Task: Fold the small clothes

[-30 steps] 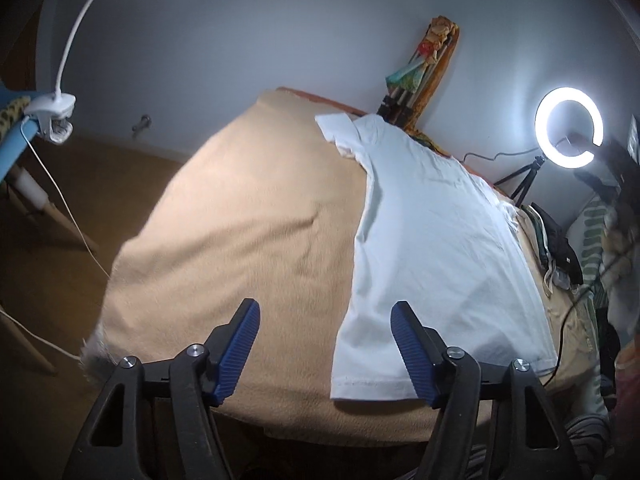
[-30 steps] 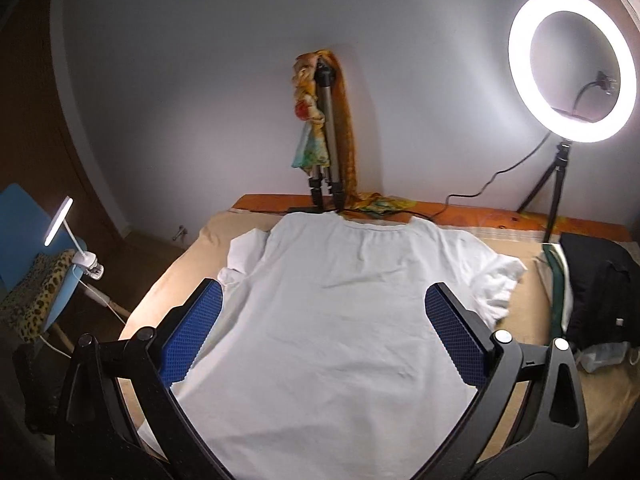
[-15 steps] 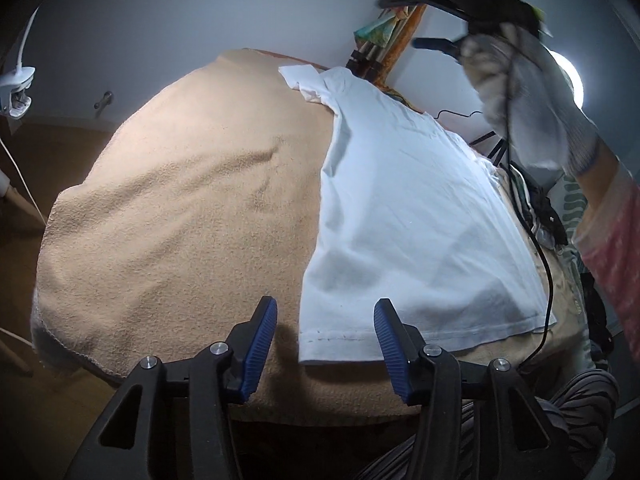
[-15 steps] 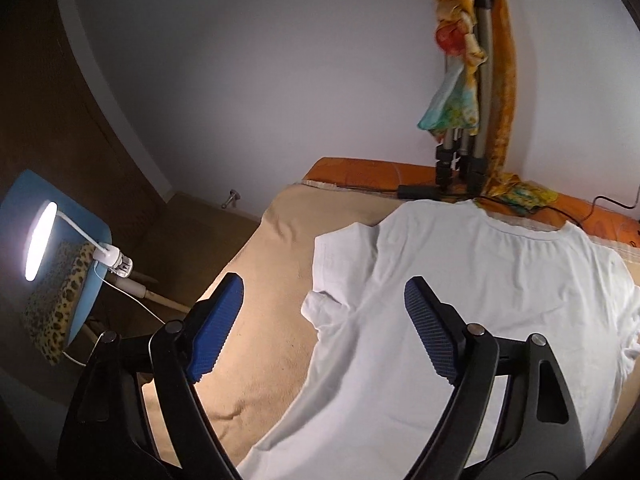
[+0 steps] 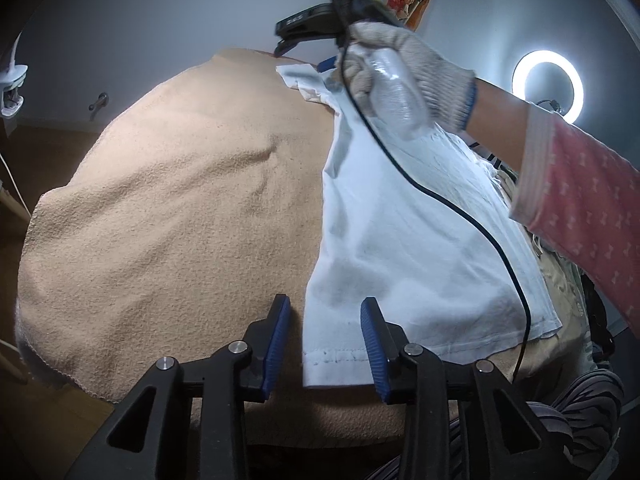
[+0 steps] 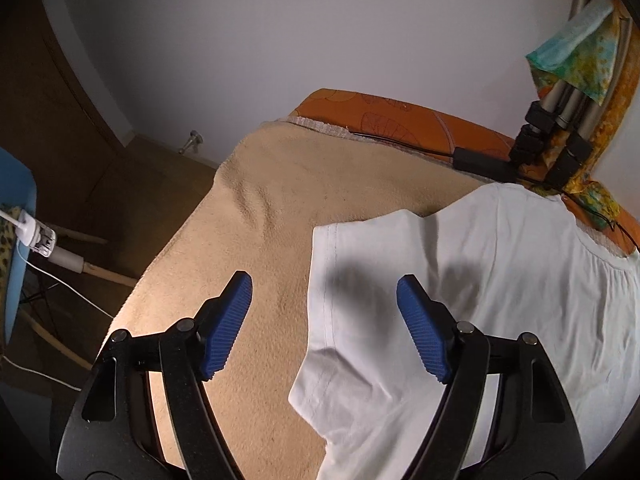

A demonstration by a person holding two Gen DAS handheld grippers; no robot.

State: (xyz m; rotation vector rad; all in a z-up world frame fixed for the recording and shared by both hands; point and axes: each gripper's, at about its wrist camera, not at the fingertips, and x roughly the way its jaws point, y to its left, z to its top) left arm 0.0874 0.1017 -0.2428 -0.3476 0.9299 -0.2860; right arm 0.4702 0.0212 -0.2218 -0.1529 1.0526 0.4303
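Observation:
A white T-shirt (image 5: 400,216) lies flat on a tan towel (image 5: 180,208). My left gripper (image 5: 325,340) is open, its blue pads on either side of the shirt's near left hem corner, low over it. My right gripper (image 6: 324,320) is open above the shirt's left sleeve (image 6: 360,264), whose edge lies between the pads. In the left wrist view the right gripper (image 5: 320,66) shows at the far end of the shirt, held by a gloved hand (image 5: 400,68).
A ring light (image 5: 547,85) stands at the right. A tripod with colourful cloth (image 6: 568,128) stands behind the shirt's collar on an orange edge (image 6: 400,116). A clip lamp and blue chair (image 6: 20,236) are at the left. A black cable (image 5: 472,220) hangs over the shirt.
The left gripper has narrowed and closed in on the hem corner. The right gripper has moved left and down over the left sleeve.

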